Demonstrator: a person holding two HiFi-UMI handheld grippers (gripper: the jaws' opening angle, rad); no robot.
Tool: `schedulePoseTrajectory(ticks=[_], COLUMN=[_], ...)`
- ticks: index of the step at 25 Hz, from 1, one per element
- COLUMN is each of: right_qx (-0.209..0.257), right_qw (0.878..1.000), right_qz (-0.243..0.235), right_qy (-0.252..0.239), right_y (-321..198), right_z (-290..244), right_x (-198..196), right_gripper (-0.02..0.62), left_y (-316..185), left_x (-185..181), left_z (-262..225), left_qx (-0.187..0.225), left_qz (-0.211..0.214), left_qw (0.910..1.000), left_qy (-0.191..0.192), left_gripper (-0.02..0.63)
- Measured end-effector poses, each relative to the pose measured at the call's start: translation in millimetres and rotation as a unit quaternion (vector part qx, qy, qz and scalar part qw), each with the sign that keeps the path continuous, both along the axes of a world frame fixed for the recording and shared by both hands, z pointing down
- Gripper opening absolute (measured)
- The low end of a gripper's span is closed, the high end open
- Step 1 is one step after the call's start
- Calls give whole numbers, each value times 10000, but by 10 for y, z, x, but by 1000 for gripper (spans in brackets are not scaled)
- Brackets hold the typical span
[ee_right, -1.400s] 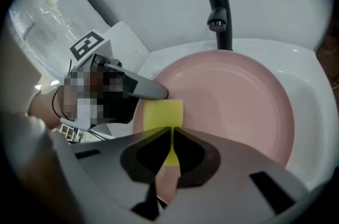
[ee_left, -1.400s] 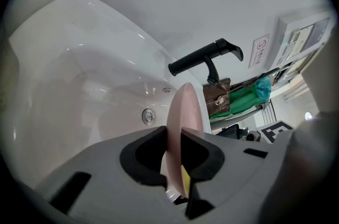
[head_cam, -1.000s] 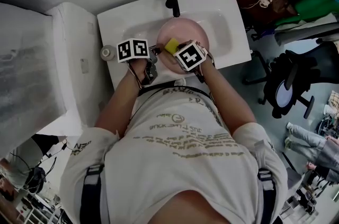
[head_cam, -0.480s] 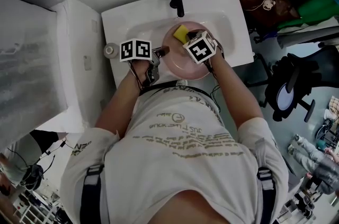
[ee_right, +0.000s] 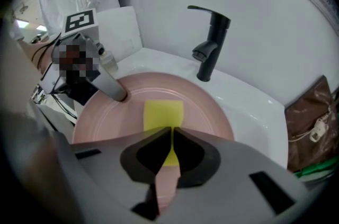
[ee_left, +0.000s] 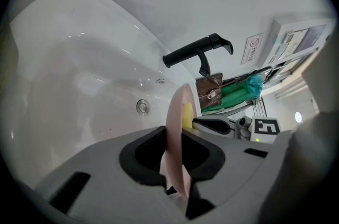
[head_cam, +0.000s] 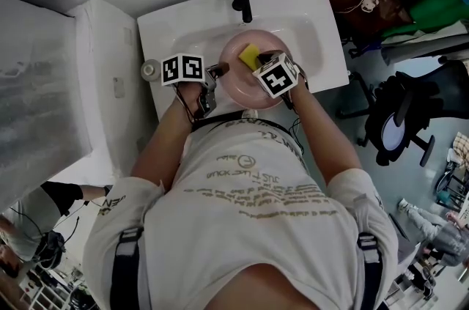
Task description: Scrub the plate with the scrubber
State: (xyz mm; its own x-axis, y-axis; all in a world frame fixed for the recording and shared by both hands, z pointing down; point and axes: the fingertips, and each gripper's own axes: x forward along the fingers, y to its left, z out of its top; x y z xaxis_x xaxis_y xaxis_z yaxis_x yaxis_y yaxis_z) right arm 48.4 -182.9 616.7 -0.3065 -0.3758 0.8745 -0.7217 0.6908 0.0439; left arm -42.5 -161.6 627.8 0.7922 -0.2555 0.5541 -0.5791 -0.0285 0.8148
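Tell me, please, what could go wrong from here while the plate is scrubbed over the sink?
The left gripper clamps the plate only at its rim; pressure from the scrubber could lever it loose into the sink. The right gripper pinches the scrubber by its near end, so it may slip out. The faucet stands close behind; a long stroke could strike it.

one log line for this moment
left claw: shut on plate rim | right claw: shut on scrubber | scrubber: on plate face | plate: over sink
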Motion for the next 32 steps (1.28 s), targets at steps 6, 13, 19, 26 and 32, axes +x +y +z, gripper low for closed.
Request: schedulePoseTrajectory(ticks=[6,13,19,26,32], right_qx=[-585,-1056,-870,-623,-471], right_qw=[9960,9859,9935,9978,9980], right_qz=[-578,-1136,-616,-161,389], right_qy=[-355,-623,-396,-148,144], right_y=[361,743,498,138,-95], right_z=[53,77,92,58,5], right_x=[-198,-296,-70,260,562], right_gripper=[37,37,37,37,37], left_y=[-123,-151,-131,-81,-36], left_x=[-104,-76,-21,31,50], left_z=[14,4,-24,-90,-119], left_qx=[48,41,76,129,141], left_qz=[-179,-212,-106,95,249], left_qw=[9998,9998,9999,9998,9994], left_qy=[-39,54,29,71,185], left_gripper=[58,58,57,58,58])
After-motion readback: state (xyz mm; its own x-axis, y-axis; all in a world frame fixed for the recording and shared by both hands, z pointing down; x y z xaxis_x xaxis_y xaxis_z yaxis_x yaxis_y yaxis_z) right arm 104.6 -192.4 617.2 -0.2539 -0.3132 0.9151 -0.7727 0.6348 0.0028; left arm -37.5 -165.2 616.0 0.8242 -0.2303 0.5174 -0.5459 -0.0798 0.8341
